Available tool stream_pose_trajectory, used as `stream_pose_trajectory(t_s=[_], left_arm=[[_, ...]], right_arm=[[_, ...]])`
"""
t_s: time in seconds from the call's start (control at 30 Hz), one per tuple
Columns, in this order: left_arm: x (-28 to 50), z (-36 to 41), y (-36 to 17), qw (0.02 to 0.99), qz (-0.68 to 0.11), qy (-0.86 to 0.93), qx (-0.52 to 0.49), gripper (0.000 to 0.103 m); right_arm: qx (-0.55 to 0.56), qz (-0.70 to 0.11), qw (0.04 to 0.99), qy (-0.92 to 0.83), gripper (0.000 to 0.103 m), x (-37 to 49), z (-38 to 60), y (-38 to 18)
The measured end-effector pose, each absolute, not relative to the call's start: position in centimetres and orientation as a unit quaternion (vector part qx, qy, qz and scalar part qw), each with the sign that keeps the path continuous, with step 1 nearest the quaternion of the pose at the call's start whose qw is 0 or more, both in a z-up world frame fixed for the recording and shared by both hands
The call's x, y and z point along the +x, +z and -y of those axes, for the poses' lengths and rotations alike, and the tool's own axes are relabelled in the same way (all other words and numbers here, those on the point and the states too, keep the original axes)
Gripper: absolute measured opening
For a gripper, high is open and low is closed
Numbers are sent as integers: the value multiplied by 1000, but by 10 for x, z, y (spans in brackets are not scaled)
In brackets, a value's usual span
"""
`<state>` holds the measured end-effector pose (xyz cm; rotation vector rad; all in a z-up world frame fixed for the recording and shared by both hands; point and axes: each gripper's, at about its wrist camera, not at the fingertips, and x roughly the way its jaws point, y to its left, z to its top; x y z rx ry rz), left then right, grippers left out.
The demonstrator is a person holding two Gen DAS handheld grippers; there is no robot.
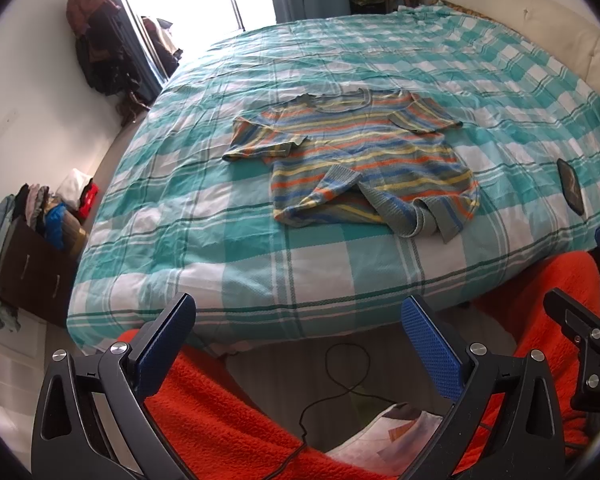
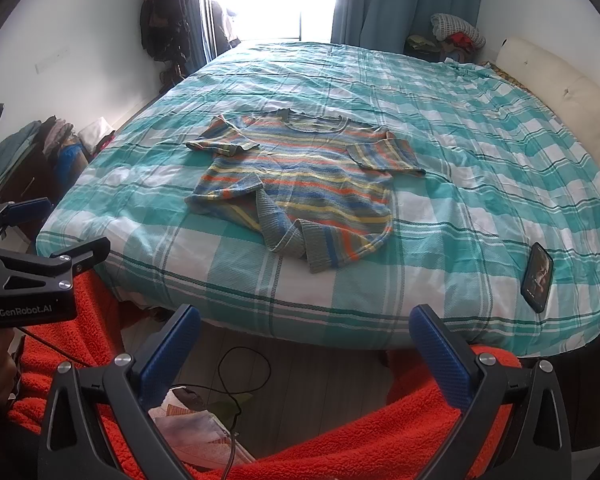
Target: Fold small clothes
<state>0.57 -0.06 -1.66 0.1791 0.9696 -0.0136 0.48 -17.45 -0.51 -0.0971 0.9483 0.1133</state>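
A small striped knit top (image 1: pixel 364 160) (image 2: pixel 300 176) in blue, orange, yellow and grey lies spread on the bed, neck away from me, its near hem rumpled and turned up. My left gripper (image 1: pixel 300 320) hangs open below the bed's near edge, well short of the top. My right gripper (image 2: pixel 304 328) is open too, at about the same distance from the bed's edge. Neither holds anything. The left gripper's body (image 2: pixel 32 276) shows at the left of the right wrist view, and part of the right gripper (image 1: pixel 584 336) at the right of the left wrist view.
The bed carries a teal and white checked cover (image 1: pixel 260 272) (image 2: pixel 480 184). A dark phone (image 1: pixel 570 186) (image 2: pixel 537 277) lies near the right front edge. Fuzzy orange fabric (image 1: pixel 228 420) (image 2: pixel 400 432) on the person's legs sits under both grippers. A black cable (image 2: pixel 240 376) runs over the floor. Piled clothes (image 1: pixel 40 216) stand left of the bed.
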Motion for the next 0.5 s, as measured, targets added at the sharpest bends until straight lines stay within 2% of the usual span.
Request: stream_pose_trajectory(t_s=[0.5], left_arm=[[6, -13, -30, 882, -466, -10, 64, 103]], right_arm=[[-46, -453, 888, 56, 103, 7, 174, -10]])
